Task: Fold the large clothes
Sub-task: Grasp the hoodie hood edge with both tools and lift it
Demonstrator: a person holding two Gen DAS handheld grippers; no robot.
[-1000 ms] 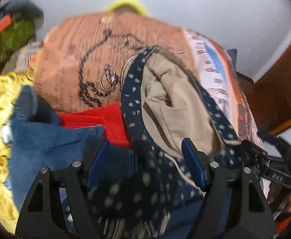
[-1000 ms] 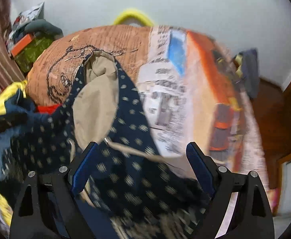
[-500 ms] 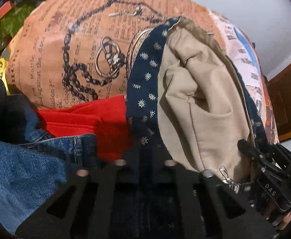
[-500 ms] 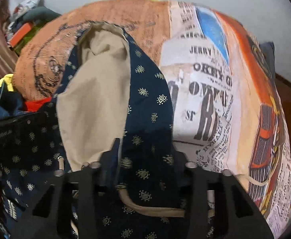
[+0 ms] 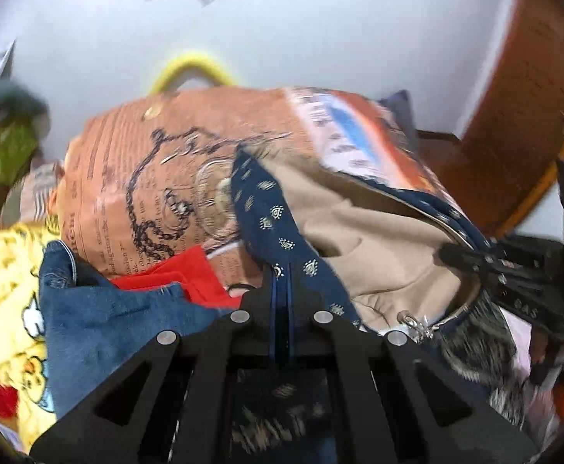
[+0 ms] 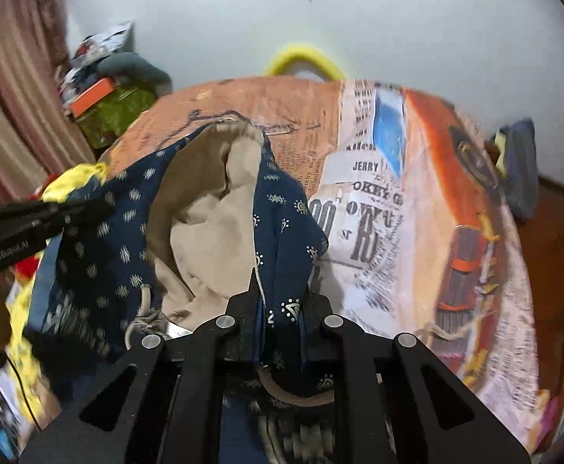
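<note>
A bed under a newsprint-patterned sheet [image 6: 417, 208] fills the middle of both views, heaped at lower left with blue jeans [image 5: 108, 324], a red cloth [image 5: 189, 274] and a yellow printed cloth [image 5: 7, 290]. Across it at centre lies the navy dotted garment [image 6: 282, 208] with its beige lining [image 6: 208, 212] turned outward. The left gripper [image 5: 282, 301] and the right gripper [image 6: 280, 309], whose jaws have just been closing, each pinch an edge of that navy fabric at the bottom centre of its own view.

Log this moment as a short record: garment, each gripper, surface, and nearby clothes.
garment: navy patterned garment with beige lining, held up by both grippers
left gripper: shut on the navy fabric
right gripper: shut on the navy fabric
surface: bed with newspaper-print sheet
nearby clothes: blue jeans, red cloth, yellow printed cloth
</note>
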